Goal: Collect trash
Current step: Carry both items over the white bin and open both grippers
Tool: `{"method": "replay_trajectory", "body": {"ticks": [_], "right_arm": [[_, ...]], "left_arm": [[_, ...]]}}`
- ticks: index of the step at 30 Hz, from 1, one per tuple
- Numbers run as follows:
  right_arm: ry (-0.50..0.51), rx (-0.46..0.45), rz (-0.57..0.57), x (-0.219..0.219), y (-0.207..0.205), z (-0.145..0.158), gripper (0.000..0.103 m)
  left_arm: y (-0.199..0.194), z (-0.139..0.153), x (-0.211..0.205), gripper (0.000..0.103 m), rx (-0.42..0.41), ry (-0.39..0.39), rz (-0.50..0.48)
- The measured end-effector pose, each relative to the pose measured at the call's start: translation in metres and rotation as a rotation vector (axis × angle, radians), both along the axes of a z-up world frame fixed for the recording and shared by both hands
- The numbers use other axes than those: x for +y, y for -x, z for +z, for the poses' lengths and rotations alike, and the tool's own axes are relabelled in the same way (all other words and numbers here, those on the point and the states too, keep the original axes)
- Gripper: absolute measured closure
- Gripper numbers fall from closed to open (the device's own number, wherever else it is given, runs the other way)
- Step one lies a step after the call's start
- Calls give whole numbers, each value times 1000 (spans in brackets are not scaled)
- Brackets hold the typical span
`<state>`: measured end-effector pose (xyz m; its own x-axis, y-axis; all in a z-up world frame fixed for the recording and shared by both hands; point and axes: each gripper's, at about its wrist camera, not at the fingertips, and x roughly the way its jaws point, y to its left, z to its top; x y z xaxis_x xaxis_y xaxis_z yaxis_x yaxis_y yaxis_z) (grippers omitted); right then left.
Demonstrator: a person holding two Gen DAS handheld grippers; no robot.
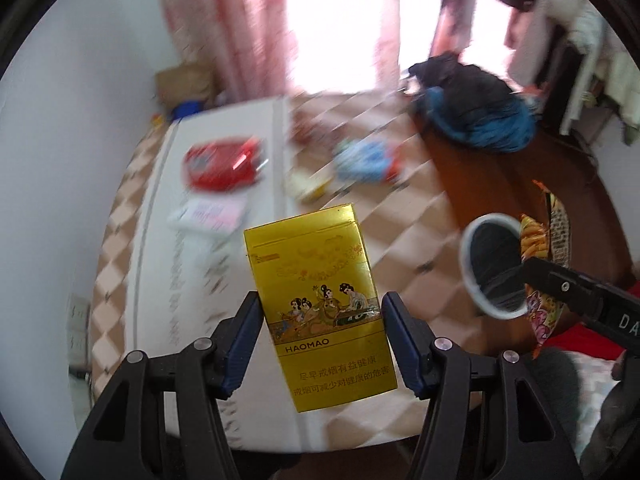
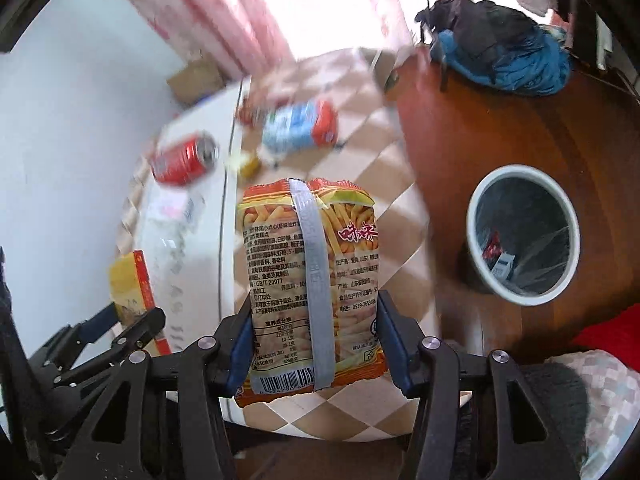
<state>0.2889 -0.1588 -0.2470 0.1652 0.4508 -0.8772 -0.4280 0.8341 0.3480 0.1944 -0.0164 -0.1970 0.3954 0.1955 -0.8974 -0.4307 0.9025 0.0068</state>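
Note:
My left gripper (image 1: 320,298) is shut on a gold cigarette pack (image 1: 316,264), held upright above the checkered tablecloth (image 1: 400,236). In the right wrist view, my right gripper (image 2: 315,300) is shut on an orange snack bag (image 2: 308,240) with a grey seam strip, also lifted off the table. A white-rimmed bin (image 2: 524,236) with a black liner stands on the brown floor to the right, with a little trash inside. The left wrist view shows the bin (image 1: 492,264) with the snack bag (image 1: 536,236) hanging just beside its rim. The left gripper (image 2: 120,320) and the gold pack (image 2: 128,280) appear at lower left in the right wrist view.
On the table lie a red can (image 2: 184,160), a blue-and-white packet (image 2: 300,124), a small yellow wrapper (image 2: 248,164) and a white printed slip (image 1: 208,214). A heap of dark and blue clothes (image 2: 504,52) lies on the floor beyond the bin. A cardboard box (image 1: 184,80) stands by the curtain.

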Motion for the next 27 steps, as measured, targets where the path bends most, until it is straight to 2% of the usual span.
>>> {"method": "replay_trajectory", "body": {"ticks": [2,5,7,9,12,17,22,25,26,27], "right_arm": [[-33,-16,-45,-27,-14,19,46],[-52,-39,-104,-69,-36,36,46],[-51,-50,-152,-104,-55,42,46],[-34,-53,-213,-140,-77,37,46],[6,-19,-281,-184,-109,15,46],[91,72,-349,-239,-157,-50,46],[130,171,-365,-262,-189,-120,46],[147,204,-363,-264,-202,-152,46],[153,212,-363,-265,-206,-161,46],[155,223,-362,-264,-209,-171,46]], "left_arm": [[-30,18,-22,45,-39,23,-66],[-75,27,-53,45,-76,55,-148],[-111,22,-80,45,-76,72,-207],[-150,2,-110,45,-49,106,-273],[-195,-32,-144,45,11,154,-334],[-262,-107,-187,45,155,246,-394],[-302,-172,-190,45,283,301,-369],[-311,-193,-190,42,330,333,-344],[-312,-196,-189,35,337,342,-333],[-314,-201,-185,21,342,347,-321]]}}
